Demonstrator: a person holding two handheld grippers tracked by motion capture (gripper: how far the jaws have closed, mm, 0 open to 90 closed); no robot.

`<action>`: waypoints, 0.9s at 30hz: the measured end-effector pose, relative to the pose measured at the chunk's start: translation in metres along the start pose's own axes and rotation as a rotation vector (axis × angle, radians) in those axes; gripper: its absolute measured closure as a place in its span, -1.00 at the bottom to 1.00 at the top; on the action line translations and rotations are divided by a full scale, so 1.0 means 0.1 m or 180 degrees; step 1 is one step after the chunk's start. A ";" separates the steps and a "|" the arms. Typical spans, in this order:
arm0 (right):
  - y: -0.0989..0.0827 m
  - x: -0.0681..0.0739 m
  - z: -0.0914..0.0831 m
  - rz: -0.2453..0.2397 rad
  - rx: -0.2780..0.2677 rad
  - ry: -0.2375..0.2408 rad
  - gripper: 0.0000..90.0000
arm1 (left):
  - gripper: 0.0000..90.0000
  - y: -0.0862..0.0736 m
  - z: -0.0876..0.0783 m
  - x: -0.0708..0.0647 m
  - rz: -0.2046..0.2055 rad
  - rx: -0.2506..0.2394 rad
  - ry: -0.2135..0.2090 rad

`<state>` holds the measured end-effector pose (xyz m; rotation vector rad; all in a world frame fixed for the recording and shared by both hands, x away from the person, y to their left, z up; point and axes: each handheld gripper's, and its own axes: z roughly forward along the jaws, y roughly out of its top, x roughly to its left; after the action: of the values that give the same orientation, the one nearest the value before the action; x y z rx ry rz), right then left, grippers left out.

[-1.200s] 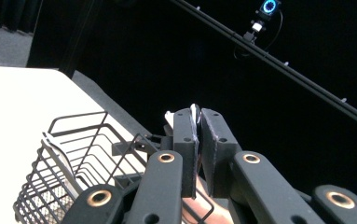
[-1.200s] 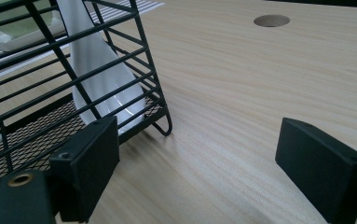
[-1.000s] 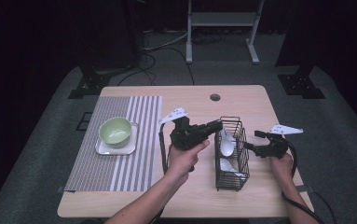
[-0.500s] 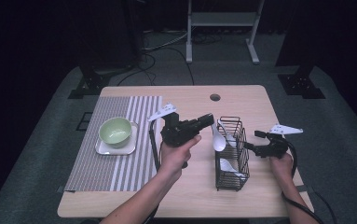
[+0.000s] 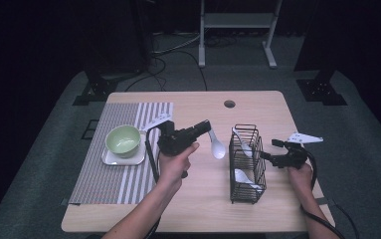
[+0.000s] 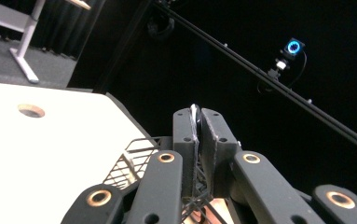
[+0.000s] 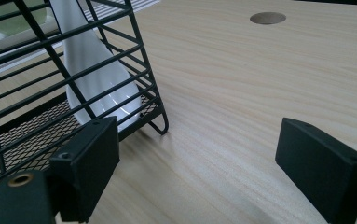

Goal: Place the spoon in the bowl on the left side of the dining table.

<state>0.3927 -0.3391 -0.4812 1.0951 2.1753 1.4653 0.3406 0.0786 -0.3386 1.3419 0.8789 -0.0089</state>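
I have one white ceramic soup spoon [image 5: 216, 146] lifted clear of the black wire basket [image 5: 246, 186], its handle pinched between the fingers of my left gripper [image 5: 205, 126]; in the left gripper view the fingers [image 6: 184, 135] are closed tight on a thin white edge. The spoon hangs in the air between the basket and the striped placemat [image 5: 103, 179], its bowl pointing toward the near right.

My reading is that the spoons are going from the basket to the pale green bowl [image 5: 123, 139], which sits on a small white square plate [image 5: 111, 160] on the placemat at the left. If so, this spoon is roughly halfway there, with nothing yet in the bowl. Two more white spoons [image 5: 243, 177] remain in the basket, one leaning at its far end, one lying lower toward the near end.

My right gripper [image 5: 266, 156] rests just right of the basket, fingers [image 7: 90, 161] spread wide and holding nothing; one finger sits close against the wire wall, perhaps steadying it.

The light wooden tabletop [image 5: 257, 104] between spoon and bowl is bare, so the path left looks unobstructed. A round cable hole [image 5: 229, 104] sits at the far edge, well out of the way.
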 end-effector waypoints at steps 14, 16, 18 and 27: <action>0.00 0.00 0.00 -0.0004 -0.0005 -0.0005 -0.73 | 0.89 -0.01 -0.20 0.21 -0.0079 -0.0072 0.0173; 0.00 0.00 0.00 -0.0002 -0.0007 -0.0007 -0.73 | 0.89 -0.01 -0.24 0.25 -0.0105 -0.0092 0.0206; 0.00 0.00 0.00 0.0001 -0.0009 -0.0009 -0.73 | 0.89 -0.01 -0.26 0.28 -0.0106 -0.0103 0.0242; 0.00 0.00 0.00 0.0001 -0.0014 -0.0026 -0.73 | 0.89 -0.02 -0.33 0.38 -0.0163 -0.0168 0.0317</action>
<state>0.3923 -0.3393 -0.4812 1.0980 2.1654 1.4624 0.3479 0.1238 -0.3598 1.2788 0.9909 0.0415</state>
